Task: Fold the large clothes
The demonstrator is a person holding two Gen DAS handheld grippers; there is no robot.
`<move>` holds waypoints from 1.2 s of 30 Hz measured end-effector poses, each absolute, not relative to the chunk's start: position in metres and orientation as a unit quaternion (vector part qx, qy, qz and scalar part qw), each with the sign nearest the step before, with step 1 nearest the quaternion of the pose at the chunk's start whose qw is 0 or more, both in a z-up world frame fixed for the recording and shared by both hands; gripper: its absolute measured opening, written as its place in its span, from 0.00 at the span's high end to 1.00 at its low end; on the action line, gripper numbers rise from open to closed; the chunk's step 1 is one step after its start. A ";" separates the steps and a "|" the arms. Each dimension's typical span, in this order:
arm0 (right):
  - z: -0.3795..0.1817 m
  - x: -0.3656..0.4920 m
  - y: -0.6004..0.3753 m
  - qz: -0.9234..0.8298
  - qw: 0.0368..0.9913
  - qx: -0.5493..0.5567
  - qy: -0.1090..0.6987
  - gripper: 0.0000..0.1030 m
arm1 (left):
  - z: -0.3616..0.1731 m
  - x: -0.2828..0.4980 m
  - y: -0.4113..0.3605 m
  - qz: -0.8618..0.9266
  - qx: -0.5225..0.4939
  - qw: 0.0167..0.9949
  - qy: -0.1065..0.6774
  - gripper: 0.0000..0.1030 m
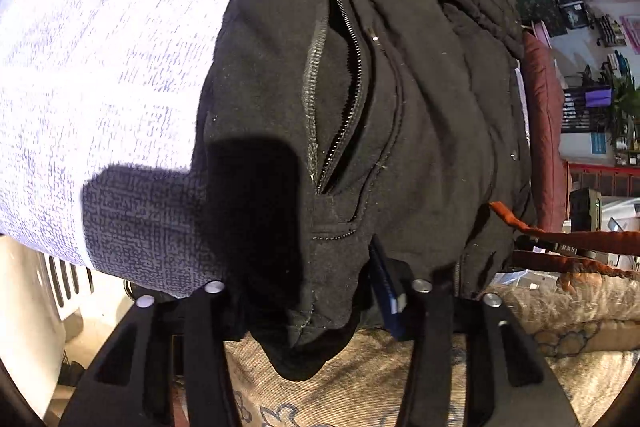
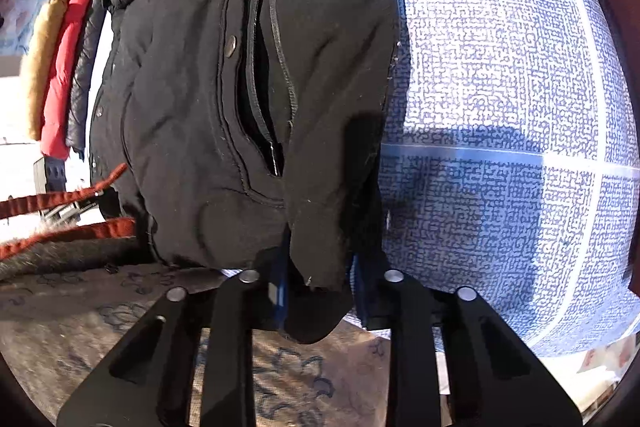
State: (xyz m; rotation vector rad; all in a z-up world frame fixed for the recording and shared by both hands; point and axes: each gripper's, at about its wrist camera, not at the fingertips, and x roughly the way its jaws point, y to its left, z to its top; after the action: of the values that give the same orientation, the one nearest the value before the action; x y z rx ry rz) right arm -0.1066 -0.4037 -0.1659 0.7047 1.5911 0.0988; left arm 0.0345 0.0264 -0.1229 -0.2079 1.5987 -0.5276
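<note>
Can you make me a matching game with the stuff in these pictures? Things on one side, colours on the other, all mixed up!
Things:
1. jacket held by both grippers
2. bedsheet under it
3. puffy coat hanging in the right wrist view
4. zipper teeth on the pocket in the left wrist view

Colours:
A. bright red
B. black
C. silvery grey
D. blue and white pattern

Pairs: 1-B, 2-D, 3-A, 4-C

The left gripper and the right gripper each pinch a corner of the jacket.
</note>
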 end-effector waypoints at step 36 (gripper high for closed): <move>0.002 0.198 -0.493 -0.016 0.848 0.224 0.479 0.85 | 0.013 0.330 -0.078 -0.245 -0.051 0.811 0.529 0.76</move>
State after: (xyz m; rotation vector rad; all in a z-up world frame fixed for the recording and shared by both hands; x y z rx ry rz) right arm 0.1984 -0.4929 0.0016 0.4717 1.0102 -0.0336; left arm 0.3303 -0.0779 0.0135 -0.1093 1.1298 -0.5226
